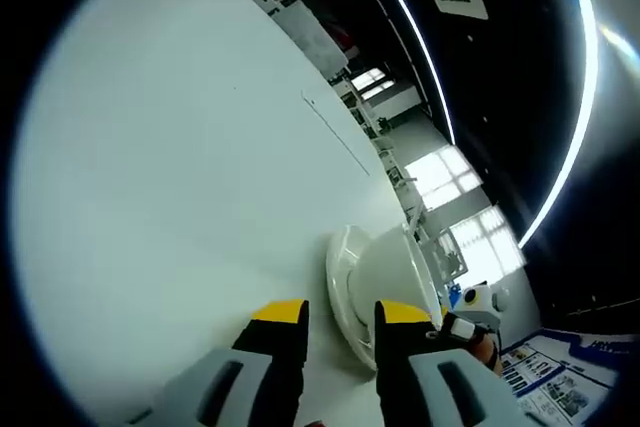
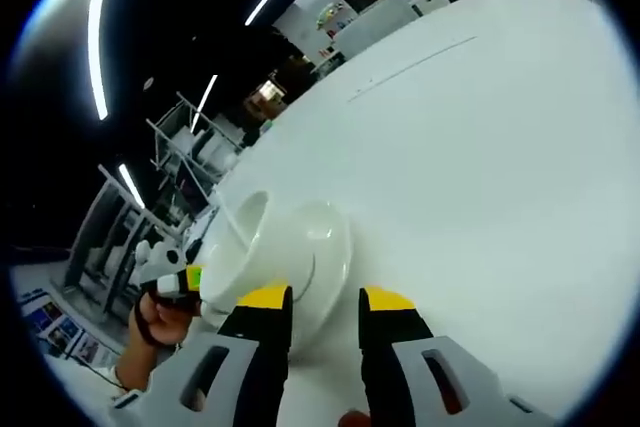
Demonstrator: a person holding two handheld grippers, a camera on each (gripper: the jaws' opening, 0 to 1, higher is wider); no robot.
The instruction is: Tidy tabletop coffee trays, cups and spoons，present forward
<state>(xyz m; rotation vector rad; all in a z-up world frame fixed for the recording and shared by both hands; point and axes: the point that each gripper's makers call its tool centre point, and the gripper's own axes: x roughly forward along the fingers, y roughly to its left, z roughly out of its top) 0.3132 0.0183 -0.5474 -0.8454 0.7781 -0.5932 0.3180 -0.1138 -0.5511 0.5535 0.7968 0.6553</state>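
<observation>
Fingers (image 1: 275,332) of both grippers spread, gripping nothing; cup (image 2: 235,242) sits on saucer (image 2: 320,267) on white bench (image 2: 480,167), spoon handle (image 2: 228,219) in cup, so set looks assembled, presenting forward probably left.

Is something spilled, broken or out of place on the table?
Nothing stands out. The white cup sits on its saucer on the white table; no spill or crack shows. Each view is strongly tilted, so levelness cannot be judged.

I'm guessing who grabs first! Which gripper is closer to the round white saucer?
Left, probably, though it's close. The left gripper has the round white saucer's rim between its open jaws; the right gripper's open jaws just reach its edge.
</observation>
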